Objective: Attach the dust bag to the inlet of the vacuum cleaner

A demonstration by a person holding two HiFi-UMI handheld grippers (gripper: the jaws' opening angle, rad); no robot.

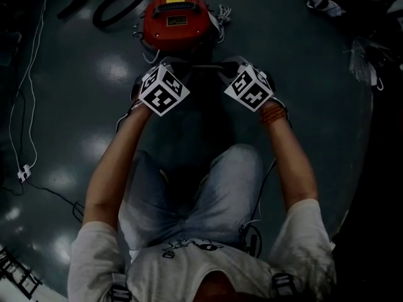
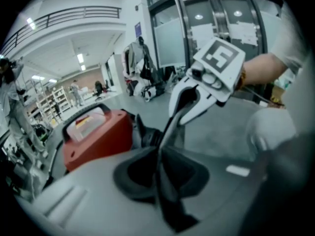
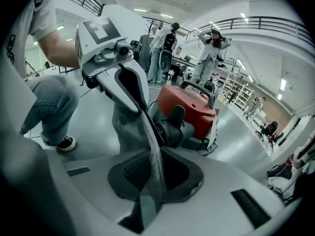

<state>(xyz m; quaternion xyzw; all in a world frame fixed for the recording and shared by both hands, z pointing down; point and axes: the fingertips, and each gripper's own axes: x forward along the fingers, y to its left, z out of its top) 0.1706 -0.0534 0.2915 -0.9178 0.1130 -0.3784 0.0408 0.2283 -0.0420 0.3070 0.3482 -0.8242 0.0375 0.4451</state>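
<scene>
Dust bag [image 3: 127, 127] first: it is grey cloth, pinched at its top edge by both tools and hanging between them; my left gripper [image 2: 160, 175] has its jaws closed on a thin fold of that cloth, which runs edge-on up the middle of its view; my right gripper [image 3: 155, 177] is clamped the same way on the opposite side of the opening, the fabric passing between its pads and away toward the other tool. Both point downward at a slant, side by side, just this side of the machine.

Beyond the cloth, at the far side, sits the red vacuum cleaner [image 1: 175, 17] on the dark floor [image 1: 302, 74]; its black inlet [image 3: 170, 124] (a short ribbed stub, as far as I can make out) juts toward me, right behind the bag. A black hose [image 1: 119, 5] curls away at the far left.

I judge the step to be lining the bag's mouth up with the inlet; it does not look seated yet, though the head view is too dark to be sure. The next move calls for keeping the mouth stretched open between the two grips, centring it on the stub, then pushing it on squarely.
</scene>
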